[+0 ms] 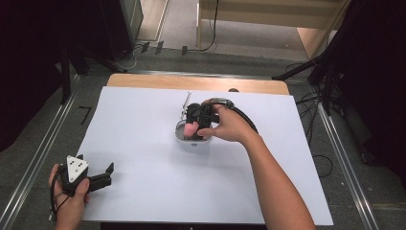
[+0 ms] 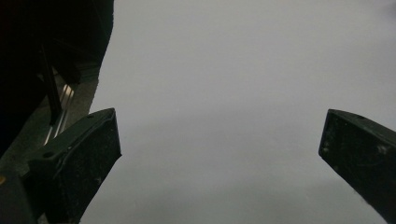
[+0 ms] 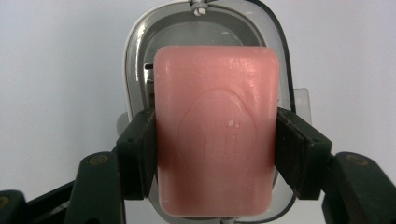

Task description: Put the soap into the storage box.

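At about eight o'clock on the worktop (image 1: pixel 143 191) we rest our left tool (image 1: pixel 106 173), its jaws wide apart with nothing between them, well away from the work. Near the centre, our right tool (image 3: pixel 215 154) is clamped on the long sides of the pink soap (image 3: pixel 215 135), which sits over the oval dish (image 3: pixel 135 60). We cannot tell whether the soap rests in the dish or hangs just above it. We judge the carrying done; what is left is to settle the soap, let go and draw the right tool clear.
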Action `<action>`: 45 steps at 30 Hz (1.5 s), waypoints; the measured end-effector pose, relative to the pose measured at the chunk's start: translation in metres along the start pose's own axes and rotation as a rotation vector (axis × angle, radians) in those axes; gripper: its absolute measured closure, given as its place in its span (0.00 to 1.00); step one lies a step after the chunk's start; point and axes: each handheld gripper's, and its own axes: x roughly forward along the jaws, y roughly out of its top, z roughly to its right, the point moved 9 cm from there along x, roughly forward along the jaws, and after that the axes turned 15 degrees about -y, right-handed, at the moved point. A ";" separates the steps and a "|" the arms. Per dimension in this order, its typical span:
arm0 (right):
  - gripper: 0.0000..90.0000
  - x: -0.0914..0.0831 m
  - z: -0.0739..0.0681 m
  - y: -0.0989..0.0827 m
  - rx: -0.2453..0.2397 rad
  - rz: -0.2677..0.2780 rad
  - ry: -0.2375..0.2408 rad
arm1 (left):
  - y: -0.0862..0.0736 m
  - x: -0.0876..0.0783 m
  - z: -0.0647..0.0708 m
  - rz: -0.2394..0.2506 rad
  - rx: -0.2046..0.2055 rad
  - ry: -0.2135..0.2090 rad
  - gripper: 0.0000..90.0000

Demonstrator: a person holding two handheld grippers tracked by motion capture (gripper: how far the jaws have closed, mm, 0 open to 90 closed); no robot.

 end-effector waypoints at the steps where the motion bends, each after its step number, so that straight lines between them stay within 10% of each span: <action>1: 0.43 0.000 0.000 0.000 -0.002 0.001 0.002 | 0.000 0.000 0.000 0.001 -0.001 0.000 0.00; 45: 0.32 -0.021 0.011 -0.017 0.148 -0.010 -0.017 | 0.000 0.001 0.000 -0.001 0.000 -0.001 0.00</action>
